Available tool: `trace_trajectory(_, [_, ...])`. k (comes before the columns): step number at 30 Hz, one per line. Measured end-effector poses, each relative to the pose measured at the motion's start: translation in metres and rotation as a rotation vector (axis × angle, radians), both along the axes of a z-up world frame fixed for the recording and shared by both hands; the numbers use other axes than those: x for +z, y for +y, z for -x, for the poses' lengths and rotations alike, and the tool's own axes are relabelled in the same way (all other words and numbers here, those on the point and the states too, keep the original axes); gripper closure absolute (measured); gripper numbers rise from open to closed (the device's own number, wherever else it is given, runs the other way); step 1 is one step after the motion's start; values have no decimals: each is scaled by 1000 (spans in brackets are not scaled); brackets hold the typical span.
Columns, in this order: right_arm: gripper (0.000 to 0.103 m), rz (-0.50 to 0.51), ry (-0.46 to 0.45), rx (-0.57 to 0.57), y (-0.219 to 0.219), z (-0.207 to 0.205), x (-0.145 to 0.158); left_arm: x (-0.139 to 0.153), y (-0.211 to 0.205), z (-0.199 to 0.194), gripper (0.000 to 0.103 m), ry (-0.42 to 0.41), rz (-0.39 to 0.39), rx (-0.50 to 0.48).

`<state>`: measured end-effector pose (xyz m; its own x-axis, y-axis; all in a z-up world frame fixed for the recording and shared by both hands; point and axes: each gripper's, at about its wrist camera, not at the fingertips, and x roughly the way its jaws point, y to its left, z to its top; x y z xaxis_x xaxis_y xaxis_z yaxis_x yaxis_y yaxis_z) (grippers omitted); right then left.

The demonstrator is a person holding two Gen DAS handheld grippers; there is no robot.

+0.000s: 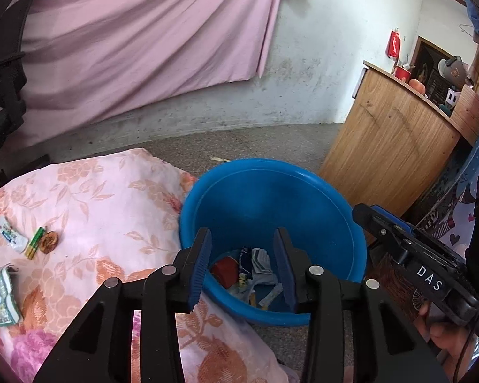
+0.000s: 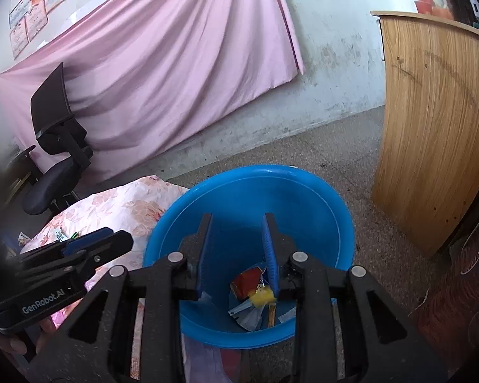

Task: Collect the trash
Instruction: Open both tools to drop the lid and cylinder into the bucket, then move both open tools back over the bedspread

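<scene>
Two grippers hang over a blue basin point(image 2: 252, 191) on the floor, the left gripper point(image 1: 242, 268) and the right gripper point(image 2: 238, 252) both spread wide and holding nothing; wrappers point(image 2: 255, 293) already lie in the basin's bottom; more trash waits on the flowered quilt point(image 1: 111, 198) near its left edge: a white packet point(image 1: 11, 234), green batteries point(image 1: 35, 242), a brown disc point(image 1: 49, 242) and a bright wrapper point(image 1: 0, 296); the soft quilt could bunch up in the jaws with the thin packets, and the batteries may roll away; a pink curtain point(image 2: 163, 63), a wooden cabinet point(image 2: 437, 127) and a black chair point(image 2: 54, 166) ring the rough floor.
</scene>
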<state>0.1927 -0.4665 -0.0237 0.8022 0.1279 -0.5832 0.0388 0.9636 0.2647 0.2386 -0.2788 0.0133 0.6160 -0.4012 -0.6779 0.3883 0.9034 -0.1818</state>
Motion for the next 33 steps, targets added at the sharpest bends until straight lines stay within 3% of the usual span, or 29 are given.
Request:
trace_trajectory(3, [39, 0, 3, -1, 0, 0, 1, 2, 6, 3, 53, -19, -4, 14])
trace_trajectory(7, [30, -1, 5, 0, 1, -1, 1, 9, 16, 10, 45, -61, 1, 36])
trace_trajectory(12, [13, -2, -14, 3, 2, 1, 4, 19, 37, 25, 8, -146, 19, 98])
trace_trajectory(14, [2, -6, -33, 0, 2, 3, 6, 22, 45, 31, 2, -194, 22, 135])
trace_trajectory(33, [0, 60, -281, 47, 41, 31, 53, 55, 119, 81, 2, -392, -1, 333])
